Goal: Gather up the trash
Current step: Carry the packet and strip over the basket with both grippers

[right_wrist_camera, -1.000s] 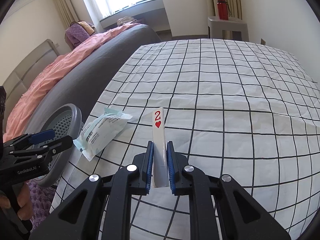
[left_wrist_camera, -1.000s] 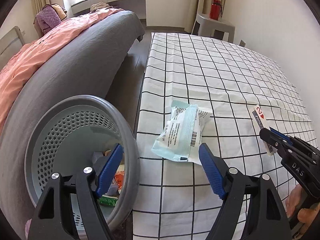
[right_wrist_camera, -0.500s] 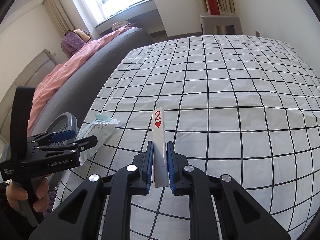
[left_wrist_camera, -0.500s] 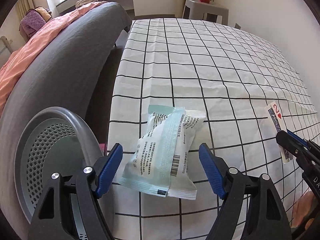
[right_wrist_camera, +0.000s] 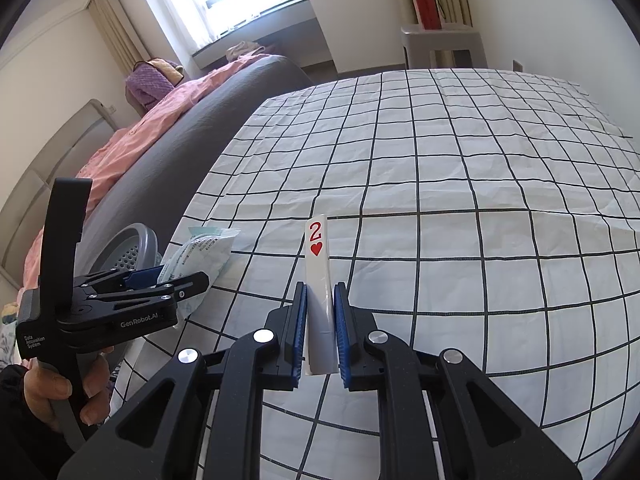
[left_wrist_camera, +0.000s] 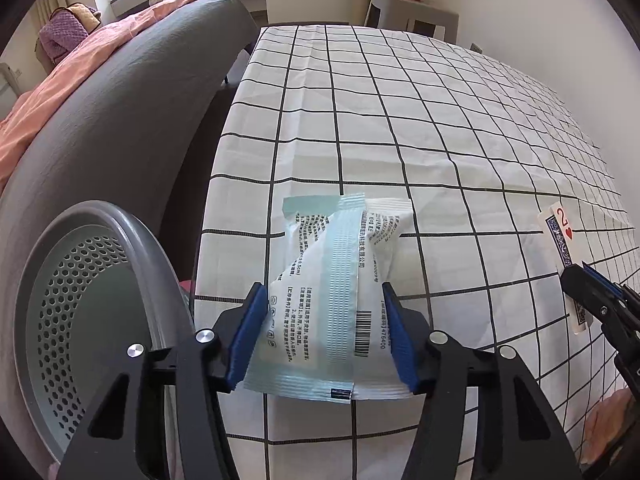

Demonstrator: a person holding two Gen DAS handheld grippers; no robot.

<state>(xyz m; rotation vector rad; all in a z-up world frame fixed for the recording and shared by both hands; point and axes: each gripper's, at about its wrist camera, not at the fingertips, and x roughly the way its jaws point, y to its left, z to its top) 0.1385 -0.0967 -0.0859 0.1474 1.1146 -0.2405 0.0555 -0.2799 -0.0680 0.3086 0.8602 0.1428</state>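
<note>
Pale blue-and-white plastic, the packet [left_wrist_camera: 336, 300] lies on the checked cloth [left_wrist_camera: 400, 120] at the desk's left edge, between the closing blue pads [left_wrist_camera: 250, 336] of the left claw [left_wrist_camera: 324, 312], which touch its sides. Just left stands a grey bin [left_wrist_camera: 152, 264]. The right claw [right_wrist_camera: 320, 320] grips a card [right_wrist_camera: 317, 264] upright.

So the trash here is a crinkly pale-blue and white wrapper [left_wrist_camera: 336, 300] with black print and a barcode, lying flat near the checked bedsheet's left edge, lower middle of the left wrist view. A playing card [right_wrist_camera: 318, 280], a two of hearts with a blue patterned back, stands upright at center of the right wrist view. A grey perforated bin [left_wrist_camera: 92, 312] sits lower left, just beside the bed.
</note>
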